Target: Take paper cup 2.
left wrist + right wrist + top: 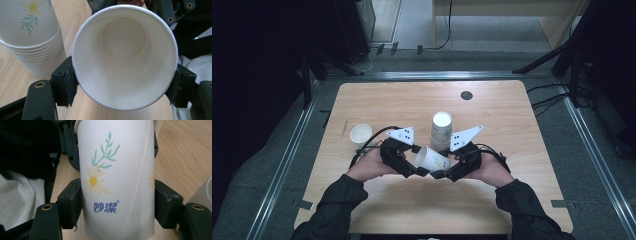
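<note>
A white paper cup (432,159) with a daisy print lies on its side above the table, held between both grippers. My left gripper (418,169) grips it at the open rim; in the left gripper view its pads (68,82) press both sides of the mouth of the cup (125,57). From the other side, my right gripper (441,173) clamps the cup body (117,182), its pads (72,202) against the printed wall. An upside-down stack of the same cups (441,131) stands just behind, also seen in the left gripper view (30,37).
A single upright paper cup (361,134) stands left of the hands on the wooden table (412,210). A dark round grommet (466,95) sits near the far edge. The cup stack (203,192) is close beside my right gripper.
</note>
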Available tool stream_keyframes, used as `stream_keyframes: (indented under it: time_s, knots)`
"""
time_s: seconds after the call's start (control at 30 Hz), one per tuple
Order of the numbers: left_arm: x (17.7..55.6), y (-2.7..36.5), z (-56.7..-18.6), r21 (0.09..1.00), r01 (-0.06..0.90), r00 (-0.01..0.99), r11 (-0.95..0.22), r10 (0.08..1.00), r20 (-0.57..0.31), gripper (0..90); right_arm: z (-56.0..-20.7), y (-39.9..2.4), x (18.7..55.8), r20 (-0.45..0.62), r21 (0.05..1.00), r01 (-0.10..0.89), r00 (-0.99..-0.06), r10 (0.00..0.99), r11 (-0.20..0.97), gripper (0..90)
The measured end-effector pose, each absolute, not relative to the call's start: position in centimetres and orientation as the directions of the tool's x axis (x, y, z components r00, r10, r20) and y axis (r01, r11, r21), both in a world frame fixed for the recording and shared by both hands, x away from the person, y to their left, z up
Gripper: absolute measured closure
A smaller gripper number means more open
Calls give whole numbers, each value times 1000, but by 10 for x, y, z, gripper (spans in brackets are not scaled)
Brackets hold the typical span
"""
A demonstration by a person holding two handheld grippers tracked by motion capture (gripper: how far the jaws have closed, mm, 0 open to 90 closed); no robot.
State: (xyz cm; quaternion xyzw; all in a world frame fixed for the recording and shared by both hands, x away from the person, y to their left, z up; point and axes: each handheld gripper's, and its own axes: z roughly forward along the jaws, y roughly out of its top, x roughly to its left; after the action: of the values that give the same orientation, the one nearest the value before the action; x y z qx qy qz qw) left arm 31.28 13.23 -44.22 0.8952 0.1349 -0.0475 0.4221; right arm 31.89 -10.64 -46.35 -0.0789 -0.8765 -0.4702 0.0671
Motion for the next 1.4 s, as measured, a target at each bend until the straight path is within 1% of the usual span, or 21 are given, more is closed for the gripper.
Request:
stream_keyframes:
  time_s: [0.23,0.33,0.6,0.8,1.07,1.17,1.2,1.23,1.3,1.4]
  knots:
    - [314,133,-440,730,279,960,-624,196,-199,248,-464,-107,319,191,813,203,-978,81,545,299]
    - [314,134,-434,714,265,964,-648,206,-170,248,-464,-108,318,186,812,201,-979,84,548,296]
    - [315,122,-429,601,219,975,-769,202,-97,248,-469,-106,319,174,804,198,-980,96,561,296]
    - [314,112,-427,542,192,980,-818,185,-69,248,-474,-100,318,161,788,187,-982,97,586,299]
    - [314,105,-428,545,177,984,-820,164,-72,247,-477,-97,317,155,777,178,-984,90,603,340]
    - [315,108,-428,565,178,984,-806,162,-79,230,-476,-98,317,153,783,175,-984,88,597,339]
    - [316,109,-429,571,187,982,-799,167,-89,205,-475,-99,317,152,791,176,-984,90,587,337]
    - [316,110,-429,578,193,981,-793,171,-93,205,-475,-99,317,152,791,176,-984,90,587,337]
    - [317,112,-429,597,200,980,-777,168,-110,161,-473,-102,318,155,797,184,-983,98,575,336]
    - [318,118,-428,629,213,977,-748,176,-122,152,-472,-105,319,158,805,187,-982,100,563,336]
